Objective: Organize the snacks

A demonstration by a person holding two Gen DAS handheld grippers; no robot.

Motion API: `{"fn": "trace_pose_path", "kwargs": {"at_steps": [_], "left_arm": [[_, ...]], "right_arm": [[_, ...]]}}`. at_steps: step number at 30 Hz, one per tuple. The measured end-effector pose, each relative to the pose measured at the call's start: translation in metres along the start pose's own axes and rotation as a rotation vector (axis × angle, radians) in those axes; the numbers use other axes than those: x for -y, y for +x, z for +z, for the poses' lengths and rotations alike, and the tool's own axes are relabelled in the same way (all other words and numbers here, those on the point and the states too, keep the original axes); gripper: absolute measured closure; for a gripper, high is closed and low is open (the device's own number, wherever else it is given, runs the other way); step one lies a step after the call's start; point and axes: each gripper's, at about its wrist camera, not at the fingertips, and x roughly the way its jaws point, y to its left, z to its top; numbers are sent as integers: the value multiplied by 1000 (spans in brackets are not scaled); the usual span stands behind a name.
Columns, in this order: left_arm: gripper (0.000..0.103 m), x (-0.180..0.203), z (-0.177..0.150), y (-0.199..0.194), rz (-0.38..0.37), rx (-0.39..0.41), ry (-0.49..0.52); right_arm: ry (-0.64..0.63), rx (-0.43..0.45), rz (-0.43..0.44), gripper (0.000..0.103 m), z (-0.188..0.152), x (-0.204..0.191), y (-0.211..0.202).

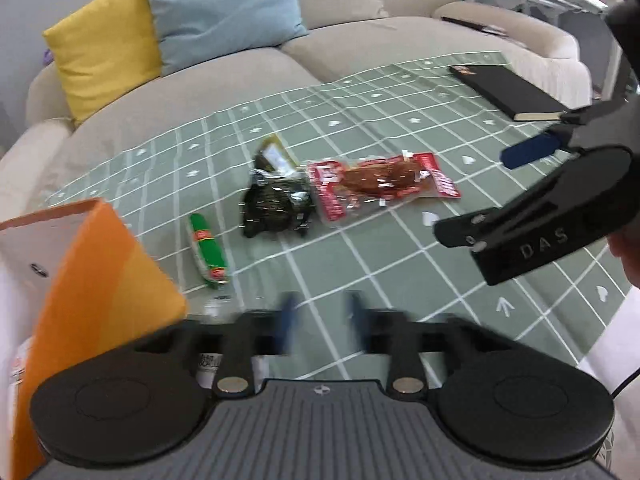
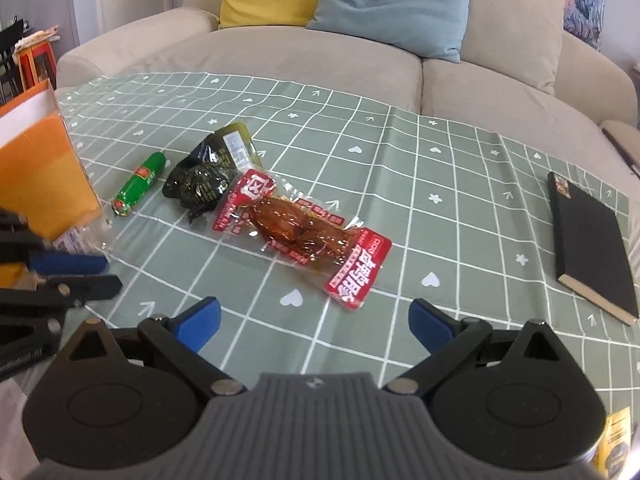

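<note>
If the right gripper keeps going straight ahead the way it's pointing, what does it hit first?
Probably the red chicken snack pack: it lies on the tablecloth just ahead of the open right gripper. Depth is hard to judge.

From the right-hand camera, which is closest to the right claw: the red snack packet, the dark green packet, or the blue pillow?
Measured from the right gripper:
1. Red snack packet, on the tablecloth just ahead of the open fingers.
2. Dark green packet, farther back and to the left, touching the red packet's far end.
3. Blue pillow, on the sofa beyond the table.
</note>
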Motion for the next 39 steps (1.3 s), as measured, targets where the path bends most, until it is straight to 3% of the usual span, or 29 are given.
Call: {"fn": "trace_pose_path", "kwargs": {"at_steps": [2,6,9,16,20,25,28,30,34,39], "left_arm": [[12,-6,1,0,24,-27,-18],[12,-20,-4,10,54,-141,-60],[13,-34,-14,16,59,-191,-150],[12,-31,-13,20,73,-167,-125],[16,-39,-11,18,15,-126,-185],[21,-41,-8,17,-117,-76,-240],[25,-38,-7,12,-142,-44,-239],[13,-38,-4,8,-110,-28,-239],[11,-38,-3,17,8,-121,-187],[8,-27,-6,23,58,-158,-90]], "right_arm": [[3,2,10,6,1,-1,0],[11,3,21,6,2,-2,0],[20,-7,25,6,1,-2,2],[7,1,31,6,2,1,10],[6,22,7,6,7,9,15],[35,20,3,6,15,19,26],[42,12,14,9,17,20,32],[35,-1,20,11,17,20,35],[41,-25,27,13,14,21,43],[51,-44,12,35,11,21,49]]}}
